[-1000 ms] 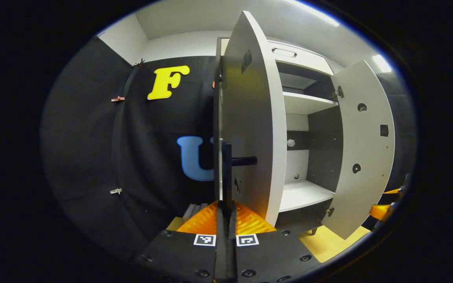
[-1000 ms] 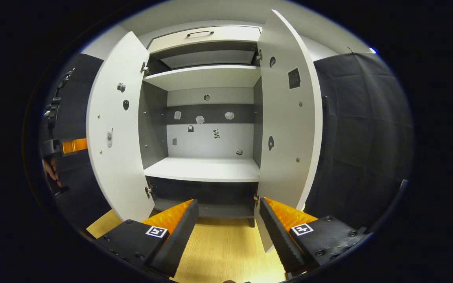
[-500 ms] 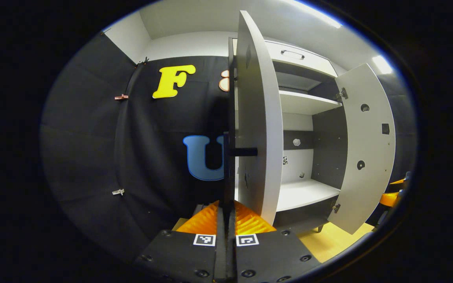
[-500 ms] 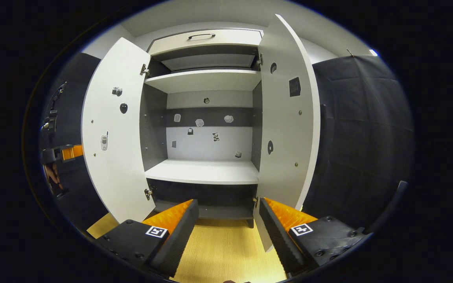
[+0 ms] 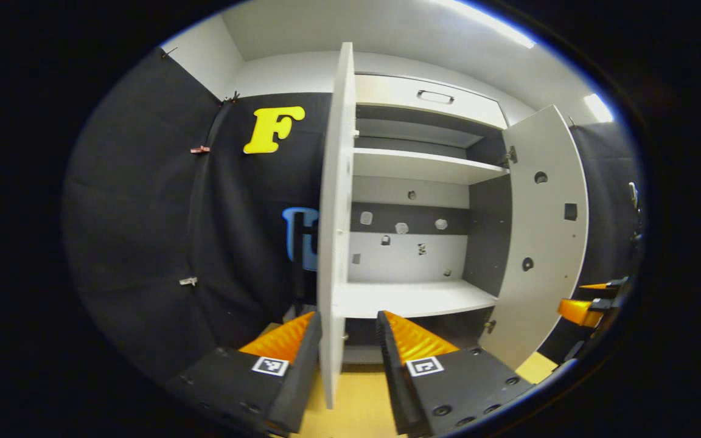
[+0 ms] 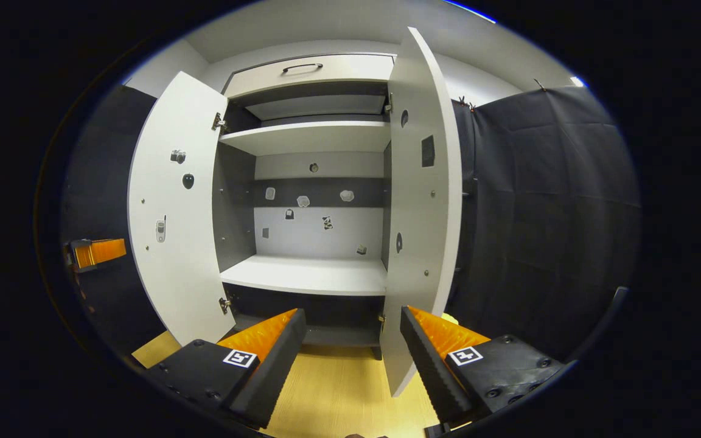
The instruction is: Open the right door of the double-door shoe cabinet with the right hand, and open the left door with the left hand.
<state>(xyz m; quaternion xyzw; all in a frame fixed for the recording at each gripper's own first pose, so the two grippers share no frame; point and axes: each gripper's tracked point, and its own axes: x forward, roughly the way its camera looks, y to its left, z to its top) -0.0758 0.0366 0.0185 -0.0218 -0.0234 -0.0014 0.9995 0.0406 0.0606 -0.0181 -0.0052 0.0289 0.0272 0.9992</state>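
Note:
The white shoe cabinet point(image 6: 308, 274) stands with both doors swung out. In the left gripper view the left door point(image 5: 329, 243) is edge-on, its dark handle point(image 5: 296, 255) on the outer face. My left gripper point(image 5: 347, 344) is open, its fingers apart on either side of that door's lower edge without pressing it. The right door point(image 5: 545, 243) hangs wide at the right. In the right gripper view the left door point(image 6: 174, 213) and right door point(image 6: 423, 213) frame the bare shelves. My right gripper point(image 6: 350, 344) is open and holds nothing, back from the right door's lower corner.
A closed drawer point(image 6: 308, 67) with a dark handle tops the cabinet. Yellow wooden floor point(image 6: 338, 389) lies in front. Black cloth walls close in on both sides. The other gripper point(image 5: 582, 310) is at the far right, the left one point(image 6: 98, 252) beyond the left door.
My left gripper, shut on the left door's handle before, has opened and let it go; the door's edge now stands between its fingers. The right gripper stays open, shifted slightly.

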